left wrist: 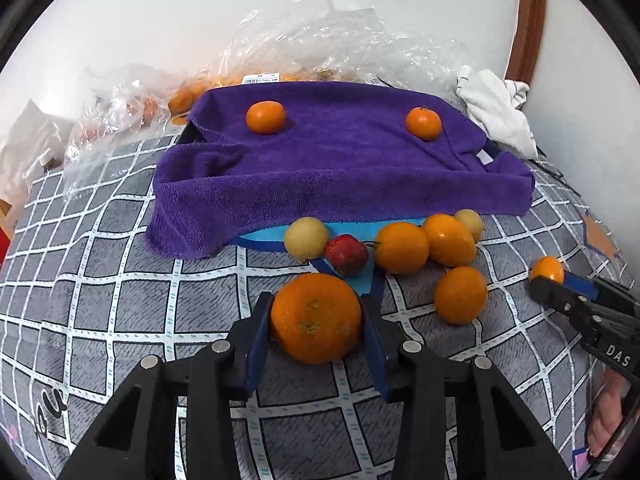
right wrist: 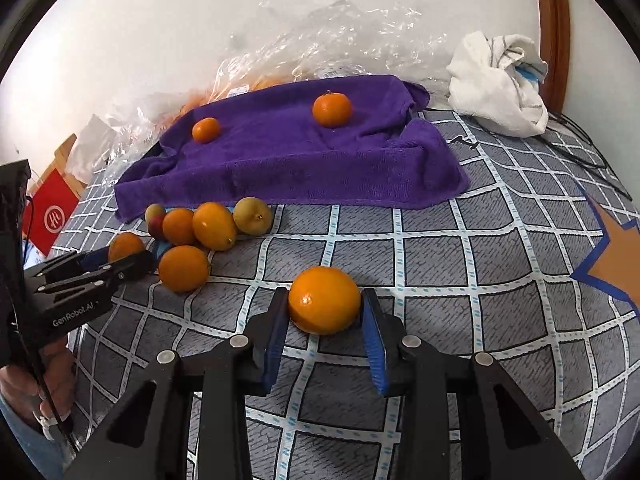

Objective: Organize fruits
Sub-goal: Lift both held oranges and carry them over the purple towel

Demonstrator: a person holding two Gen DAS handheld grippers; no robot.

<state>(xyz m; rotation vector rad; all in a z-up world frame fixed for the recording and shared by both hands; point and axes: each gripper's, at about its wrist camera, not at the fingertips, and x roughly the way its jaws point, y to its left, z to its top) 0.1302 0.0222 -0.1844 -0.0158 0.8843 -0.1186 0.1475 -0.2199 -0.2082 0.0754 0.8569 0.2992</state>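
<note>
Nearest, left gripper (left wrist: 316, 312) clamped on a large orange (left wrist: 316, 318) resting on the checked bedspread (left wrist: 120, 300); right gripper (right wrist: 325, 304) likewise closed on a smaller orange (right wrist: 324, 300). Beyond, purple towel (left wrist: 340, 168) carrying two tangerines (left wrist: 265, 117) (well apart). Along its near edge, a cluster of loose fruit (left wrist: 401, 247), a strawberry (left wrist: 346, 255) among them. Behind, clear plastic bags (left wrist: 320, 40), contents blurred; crumpled white cloth (right wrist: 500, 84) at far right.
</note>
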